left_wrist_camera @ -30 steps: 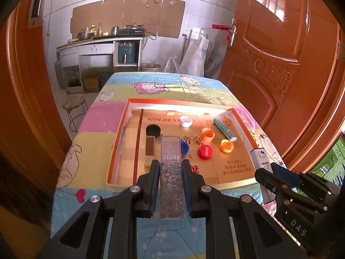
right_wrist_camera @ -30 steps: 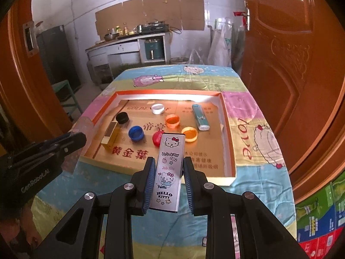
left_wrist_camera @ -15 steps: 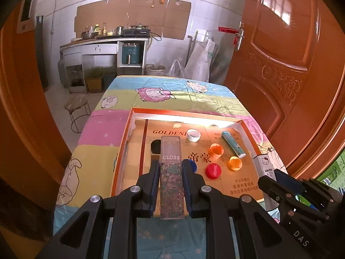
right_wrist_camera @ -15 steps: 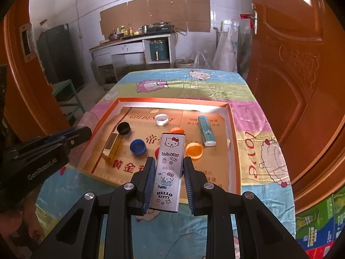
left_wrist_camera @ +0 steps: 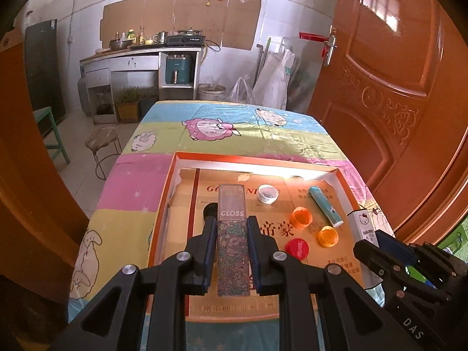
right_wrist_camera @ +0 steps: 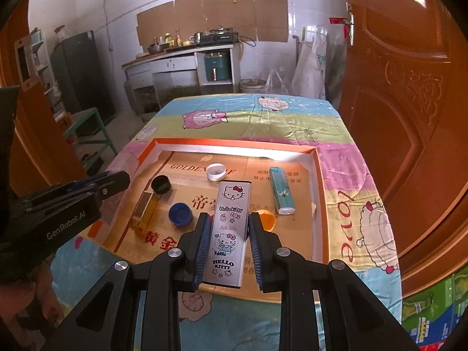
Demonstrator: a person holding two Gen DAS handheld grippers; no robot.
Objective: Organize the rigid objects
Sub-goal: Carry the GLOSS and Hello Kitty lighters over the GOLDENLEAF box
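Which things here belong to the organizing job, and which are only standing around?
Job:
left gripper holding the GLOSS box
right gripper holding the Hello Kitty box
orange tray with bottle caps and teal tube

Lying about:
stool
stove
door

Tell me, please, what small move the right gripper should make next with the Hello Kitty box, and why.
Probably lower it toward the bare patch at the near edge of the tray. The right gripper is shut on the Hello Kitty box, held above the tray, while the orange cap and the teal tube lie farther in.
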